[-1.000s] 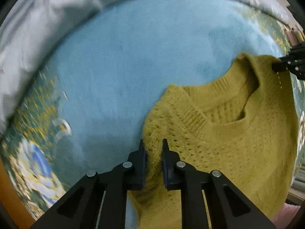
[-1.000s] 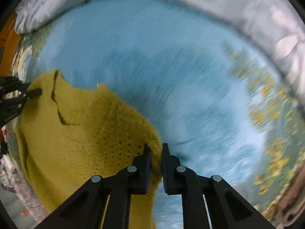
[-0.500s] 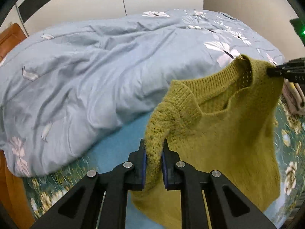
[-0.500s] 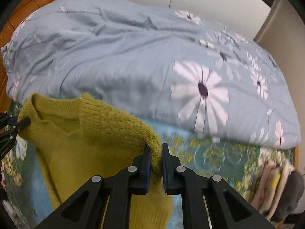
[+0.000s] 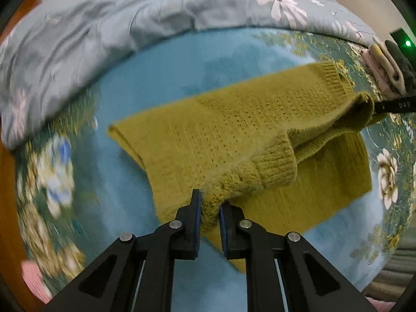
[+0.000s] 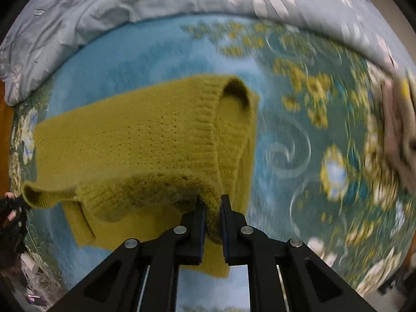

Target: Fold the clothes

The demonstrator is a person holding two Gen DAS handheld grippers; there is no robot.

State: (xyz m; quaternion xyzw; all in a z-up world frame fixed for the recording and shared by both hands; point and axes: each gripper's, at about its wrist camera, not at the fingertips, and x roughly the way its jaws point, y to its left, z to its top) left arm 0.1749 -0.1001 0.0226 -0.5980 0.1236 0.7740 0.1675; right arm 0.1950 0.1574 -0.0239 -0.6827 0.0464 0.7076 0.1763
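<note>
An olive-yellow knitted sweater vest point(image 5: 234, 132) hangs stretched between both grippers above the blue bed surface point(image 5: 156, 83). My left gripper point(image 5: 210, 202) is shut on one shoulder of it. My right gripper point(image 6: 212, 205) is shut on the other shoulder of the vest point(image 6: 135, 140). The vest doubles over: its upper layer lies forward and the lower part rests on the bed beneath. The right gripper's tip point(image 5: 395, 105) shows at the right edge of the left wrist view. The left gripper point(image 6: 13, 208) shows at the left edge of the right wrist view.
A grey-blue flowered duvet point(image 5: 104, 26) is bunched along the far side of the bed. A green flowered sheet point(image 6: 325, 130) surrounds the blue surface. A stack of folded clothes point(image 5: 384, 70) lies at the far right. A wooden bed frame point(image 5: 7, 208) runs along the left.
Both grippers have swung down and forward from holding the vest upright in the air. The vest now lies folded over toward the bed, its lower part resting on the blue surface.
</note>
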